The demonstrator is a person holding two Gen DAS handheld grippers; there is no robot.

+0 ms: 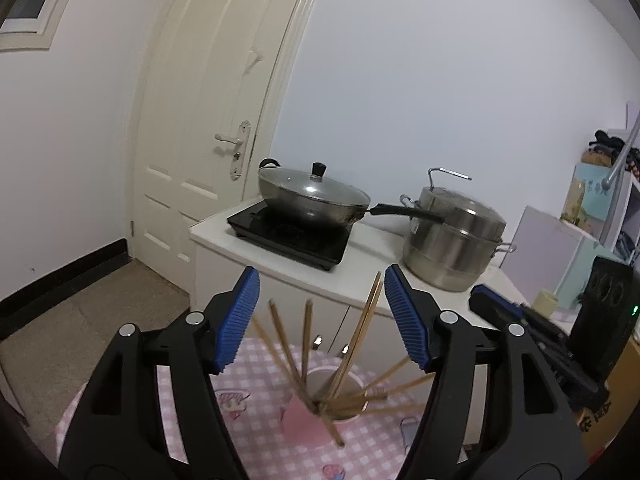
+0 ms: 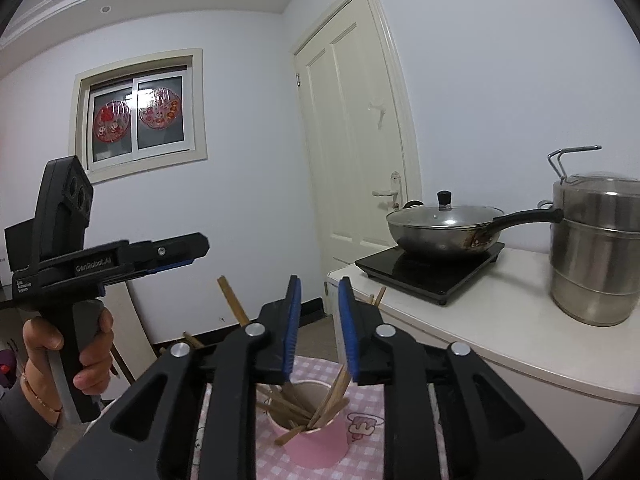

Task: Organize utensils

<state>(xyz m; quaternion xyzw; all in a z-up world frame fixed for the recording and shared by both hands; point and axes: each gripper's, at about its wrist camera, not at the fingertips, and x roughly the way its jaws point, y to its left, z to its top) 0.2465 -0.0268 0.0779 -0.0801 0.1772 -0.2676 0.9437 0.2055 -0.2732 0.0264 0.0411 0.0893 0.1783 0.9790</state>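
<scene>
Chopsticks [image 1: 352, 360] standing bunched in a pink cup [image 2: 316, 436] on a pink-checked tablecloth [image 1: 256, 384], lower ends gathered at the cup's bottom, upper ends fanned outward in every direction. Long axes steeply tilted rather than upright: in the left wrist view a few lean up and to the left, one pair rises close to vertical toward the counter edge, several splay low to the right, almost flat over the rim. One stick [image 1: 334, 428] seems to lie outside the cup on the cloth, pointing toward the camera, though blur makes that hard to confirm.

Left gripper [image 1: 322, 320] held above and just short of the cup, blue pads spread wide, nothing between them but air; stick tips rising into the gap without touching either pad. Right gripper [image 2: 320, 328] likewise above the cup, pads only slightly parted, released, gripping nothing; sticks visible below and behind the fingers, clear of the pads. Seen from the right wrist view, left gripper gripped by a hand [image 2: 86, 356] at far left.

White counter [image 2: 480, 320] behind the table, carrying a black induction hob [image 2: 432, 276] with a lidded wok [image 2: 440, 228] and a steel steamer pot [image 2: 600, 256] beside it.
</scene>
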